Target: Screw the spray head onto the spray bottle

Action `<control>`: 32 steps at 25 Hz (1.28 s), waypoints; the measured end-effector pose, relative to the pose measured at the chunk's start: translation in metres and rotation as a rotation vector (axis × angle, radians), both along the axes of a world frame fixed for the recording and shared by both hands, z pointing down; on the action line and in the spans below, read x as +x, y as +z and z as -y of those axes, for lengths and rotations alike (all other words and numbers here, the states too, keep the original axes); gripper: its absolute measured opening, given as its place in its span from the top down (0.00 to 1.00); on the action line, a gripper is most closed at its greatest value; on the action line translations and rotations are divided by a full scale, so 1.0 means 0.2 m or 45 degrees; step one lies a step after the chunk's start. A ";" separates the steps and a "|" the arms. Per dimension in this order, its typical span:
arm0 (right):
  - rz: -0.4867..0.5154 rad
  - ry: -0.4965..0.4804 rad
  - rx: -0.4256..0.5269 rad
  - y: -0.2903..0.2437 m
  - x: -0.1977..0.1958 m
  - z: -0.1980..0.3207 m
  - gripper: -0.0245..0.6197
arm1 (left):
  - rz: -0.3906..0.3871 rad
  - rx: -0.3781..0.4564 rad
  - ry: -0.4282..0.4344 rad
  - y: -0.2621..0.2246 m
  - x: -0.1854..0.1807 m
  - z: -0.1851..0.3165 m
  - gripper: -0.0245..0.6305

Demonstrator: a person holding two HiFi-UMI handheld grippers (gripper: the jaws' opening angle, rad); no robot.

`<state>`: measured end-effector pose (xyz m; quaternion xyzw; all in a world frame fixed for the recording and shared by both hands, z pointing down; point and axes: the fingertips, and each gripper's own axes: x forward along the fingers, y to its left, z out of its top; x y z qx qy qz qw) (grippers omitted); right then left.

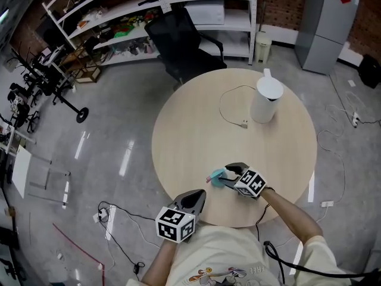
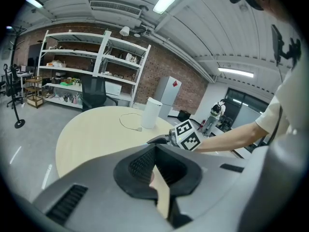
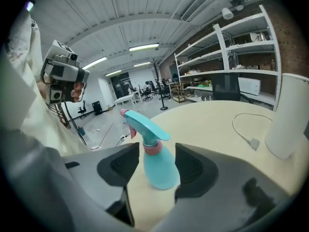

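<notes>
A teal spray bottle (image 3: pixel 161 175) stands upright on the round table (image 1: pixel 190 136) near its front edge, with its teal spray head (image 3: pixel 142 123) and pink collar on top. My right gripper (image 3: pixel 155 161) is open; its jaws stand on either side of the bottle with small gaps, the pads not pressing. In the head view the bottle (image 1: pixel 217 176) shows just left of that right gripper (image 1: pixel 228 176). My left gripper (image 1: pixel 199 196) is shut with nothing in it, held at the table's near edge, left of the bottle.
A white cylindrical appliance (image 1: pixel 265 100) with a loose cable (image 1: pixel 229 109) stands at the far right of the table. A black office chair (image 1: pixel 178 40) and white shelves (image 1: pixel 149 16) lie beyond. Cables run over the floor.
</notes>
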<state>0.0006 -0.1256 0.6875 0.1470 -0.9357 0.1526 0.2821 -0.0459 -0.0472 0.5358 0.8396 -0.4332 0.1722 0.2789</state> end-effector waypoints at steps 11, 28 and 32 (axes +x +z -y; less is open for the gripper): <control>0.060 0.151 -0.029 -0.20 0.35 -0.06 0.69 | -0.034 -0.008 -0.035 0.03 -0.05 0.06 0.95; 0.201 0.397 0.051 -0.52 0.31 -0.11 0.95 | -0.049 -0.013 0.040 0.04 0.06 0.14 0.95; 0.229 0.376 0.025 -0.51 0.26 -0.12 0.95 | -0.044 -0.014 0.032 0.05 0.05 0.13 0.95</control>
